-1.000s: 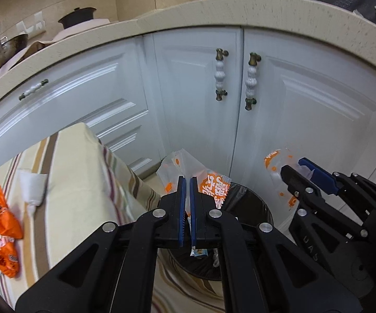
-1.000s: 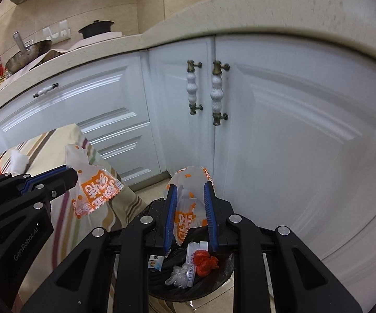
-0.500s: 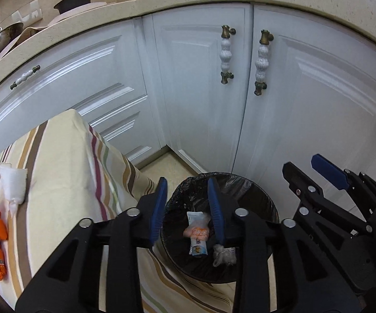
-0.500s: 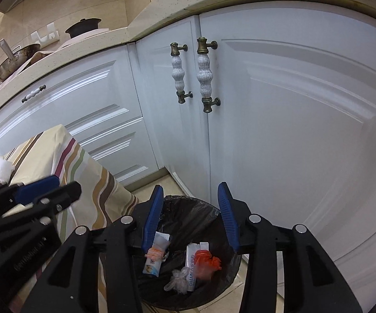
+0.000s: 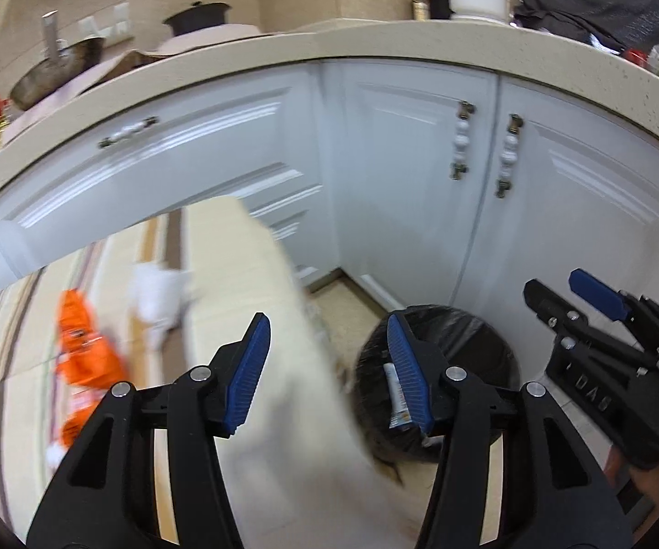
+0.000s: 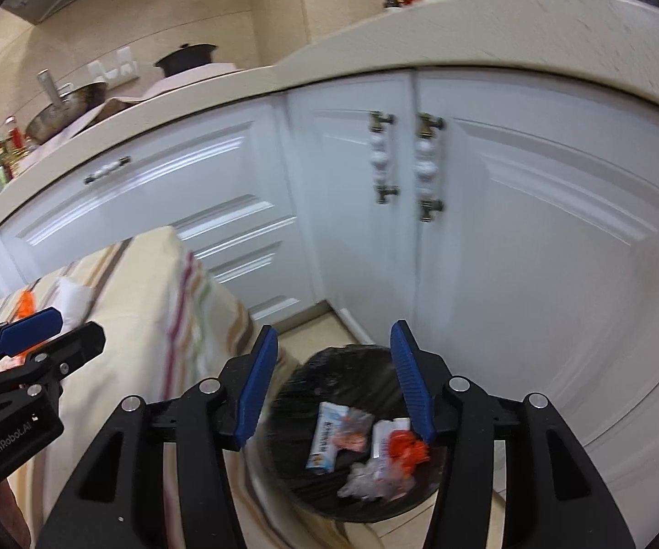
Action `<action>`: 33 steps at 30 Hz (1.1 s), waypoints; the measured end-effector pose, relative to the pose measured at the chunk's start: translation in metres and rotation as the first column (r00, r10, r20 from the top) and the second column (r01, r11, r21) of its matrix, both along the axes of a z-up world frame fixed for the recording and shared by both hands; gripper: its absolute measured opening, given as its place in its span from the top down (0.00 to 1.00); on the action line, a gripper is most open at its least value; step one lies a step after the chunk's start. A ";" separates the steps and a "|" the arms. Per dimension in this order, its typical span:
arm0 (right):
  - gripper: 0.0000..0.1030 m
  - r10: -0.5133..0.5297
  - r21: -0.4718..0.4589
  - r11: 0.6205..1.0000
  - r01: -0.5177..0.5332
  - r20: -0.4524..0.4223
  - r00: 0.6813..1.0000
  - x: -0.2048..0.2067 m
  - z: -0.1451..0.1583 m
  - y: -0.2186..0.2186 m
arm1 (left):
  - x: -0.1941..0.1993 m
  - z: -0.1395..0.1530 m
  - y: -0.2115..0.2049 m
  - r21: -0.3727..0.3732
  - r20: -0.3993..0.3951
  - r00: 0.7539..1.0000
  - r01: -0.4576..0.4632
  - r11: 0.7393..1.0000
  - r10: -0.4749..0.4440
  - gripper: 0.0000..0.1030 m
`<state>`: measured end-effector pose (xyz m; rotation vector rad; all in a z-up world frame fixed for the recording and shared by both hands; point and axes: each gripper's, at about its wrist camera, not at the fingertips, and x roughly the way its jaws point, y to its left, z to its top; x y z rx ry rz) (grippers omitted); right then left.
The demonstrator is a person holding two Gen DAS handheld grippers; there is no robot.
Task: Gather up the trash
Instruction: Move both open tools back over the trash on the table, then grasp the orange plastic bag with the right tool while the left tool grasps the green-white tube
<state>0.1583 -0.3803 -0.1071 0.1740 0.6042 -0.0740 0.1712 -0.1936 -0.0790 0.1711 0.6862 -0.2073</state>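
A black-lined trash bin [image 6: 352, 357] stands on the floor by the cabinets, with several wrappers [image 6: 324, 434] and a red scrap [image 6: 407, 448] inside. My right gripper [image 6: 334, 334] hovers above the bin, its jaws opening with nothing between them. My left gripper [image 5: 327, 334] is also opening and empty, over the edge of the striped tablecloth [image 5: 238, 251], with the bin [image 5: 466, 334] to its right. On the cloth lie orange wrappers [image 5: 87, 357] and a white tissue [image 5: 155, 293], blurred. Each gripper shows in the other's view: the right gripper [image 5: 553, 283] and the left gripper [image 6: 77, 327].
White cabinet doors with beaded handles [image 6: 427, 164] rise close behind the bin. The beige countertop [image 5: 375, 41] above carries a pan, a dark pot and bottles. Tan floor tiles [image 6: 302, 338] show between table and cabinets. A hand [image 5: 649, 494] holds the right gripper.
Both grippers opened and let go of their orange-printed wrappers, which are now in the bin. The left gripper swung left toward the table; both views pulled back and up a little.
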 end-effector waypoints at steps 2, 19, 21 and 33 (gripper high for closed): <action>0.50 0.023 0.004 1.000 -0.023 0.002 1.000 -0.002 0.004 0.015 | -0.008 0.003 0.020 0.001 0.006 1.000 -0.026 1.000 0.026 0.49; 0.49 0.314 -0.030 0.949 -0.314 0.022 0.949 -0.010 0.030 0.184 | -0.055 0.010 0.212 0.015 0.022 0.943 -0.332 0.943 0.331 0.49; 0.47 0.340 -0.039 0.940 -0.339 0.019 0.940 -0.013 0.030 0.200 | -0.060 0.010 0.229 0.010 0.022 0.932 -0.362 0.932 0.362 0.49; 0.39 0.435 -0.085 0.893 -0.442 -0.082 0.896 -0.007 0.014 0.282 | -0.075 -0.003 0.303 -0.006 -0.004 0.878 -0.478 0.878 0.478 0.49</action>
